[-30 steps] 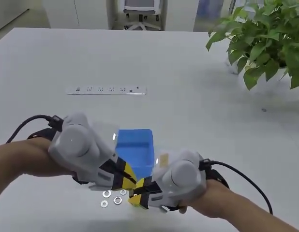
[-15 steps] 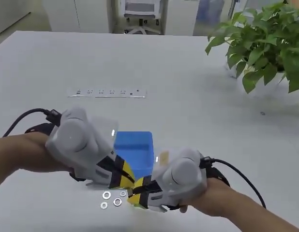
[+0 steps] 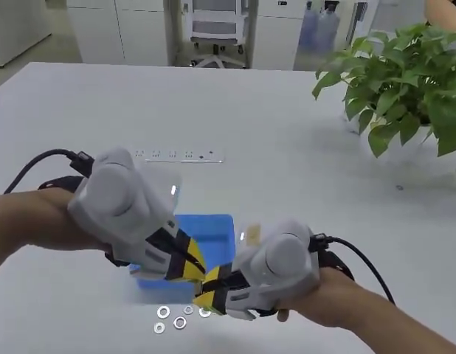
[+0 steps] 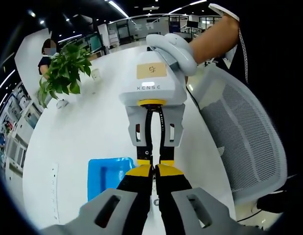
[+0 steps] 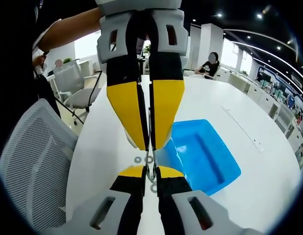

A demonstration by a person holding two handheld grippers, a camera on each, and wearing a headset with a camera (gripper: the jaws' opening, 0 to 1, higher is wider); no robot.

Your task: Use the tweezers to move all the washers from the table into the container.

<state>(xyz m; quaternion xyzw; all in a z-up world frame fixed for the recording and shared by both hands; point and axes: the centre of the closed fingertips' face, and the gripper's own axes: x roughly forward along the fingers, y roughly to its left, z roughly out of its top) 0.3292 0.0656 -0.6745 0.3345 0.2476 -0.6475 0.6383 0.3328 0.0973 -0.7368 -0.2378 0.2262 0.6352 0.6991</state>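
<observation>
My left gripper point(image 3: 192, 271) and right gripper point(image 3: 210, 289) meet tip to tip just above the table, in front of the blue container point(image 3: 213, 234). A thin metal strip, the tweezers point(image 5: 150, 155), runs between the yellow fingers of both. Each gripper looks shut on it. In the left gripper view the right gripper point(image 4: 152, 160) faces me head on, with the container point(image 4: 106, 175) to its left. Several washers point(image 3: 179, 321) lie on the table just below the tips. In the right gripper view the washers point(image 5: 143, 159) lie beside the container point(image 5: 203, 156).
A white power strip point(image 3: 176, 155) lies further back on the white table point(image 3: 287, 147). A potted plant point(image 3: 405, 81) stands at the far right. An office chair point(image 3: 212, 29) stands beyond the table. Cables trail from both grippers.
The head camera has tilted, so the whole scene sits lower in the picture. Both grippers stay tip to tip and have shifted slightly toward the container's near edge.
</observation>
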